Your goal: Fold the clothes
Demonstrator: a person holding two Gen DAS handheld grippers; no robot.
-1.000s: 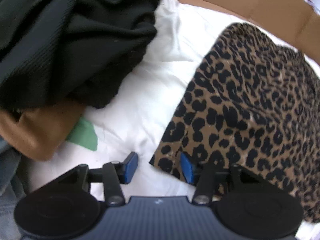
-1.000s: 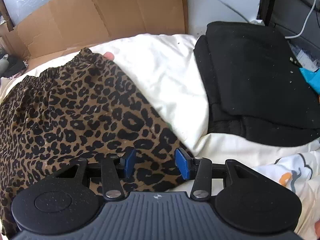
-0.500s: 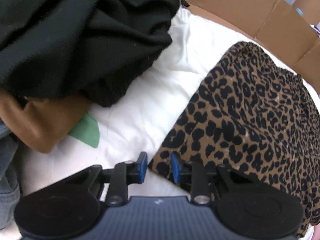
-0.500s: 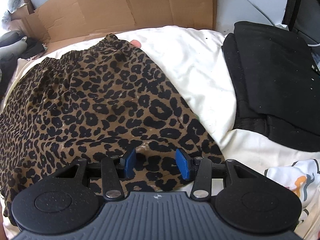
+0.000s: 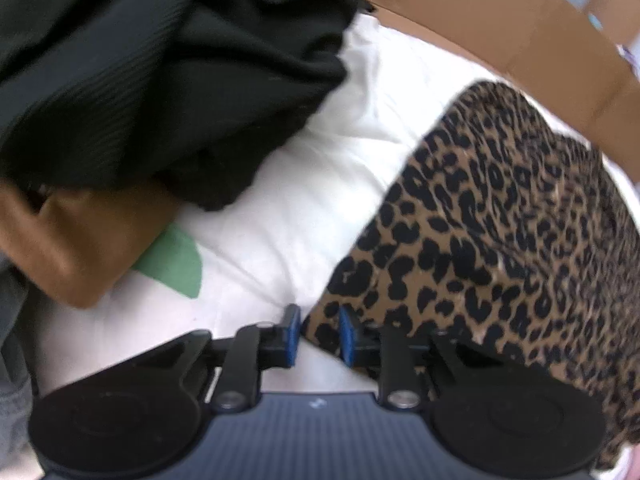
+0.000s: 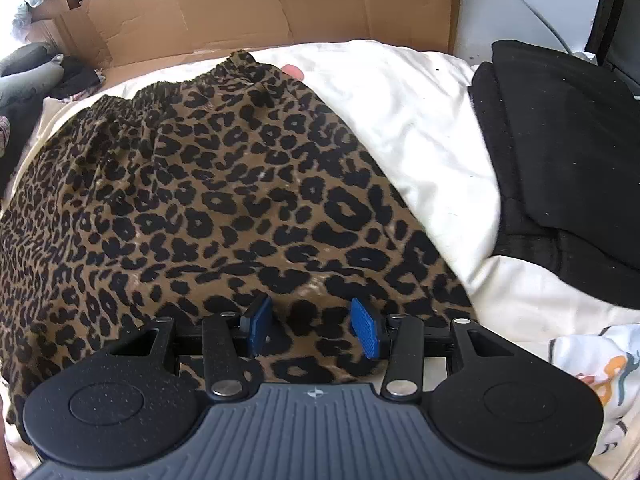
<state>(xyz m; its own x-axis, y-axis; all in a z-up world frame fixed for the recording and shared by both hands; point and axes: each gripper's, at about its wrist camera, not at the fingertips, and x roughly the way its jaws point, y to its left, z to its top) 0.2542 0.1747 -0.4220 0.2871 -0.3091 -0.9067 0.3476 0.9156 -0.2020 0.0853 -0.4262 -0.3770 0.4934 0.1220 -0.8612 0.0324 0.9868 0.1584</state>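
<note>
Left gripper point(image 5: 319, 336) jaws narrow, clamping the leopard-print skirt point(image 5: 500, 248) corner; right gripper point(image 6: 312, 326) jaws wide above its hem.

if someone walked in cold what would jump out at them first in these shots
The leopard-print skirt spread across the white bedding dominates both views. The left hand-held gripper has its pads narrowed around the skirt's near corner, while the right hand-held gripper sits open over the hem. Next come the crumpled black pile at the left and the folded black garment at the right.
</note>
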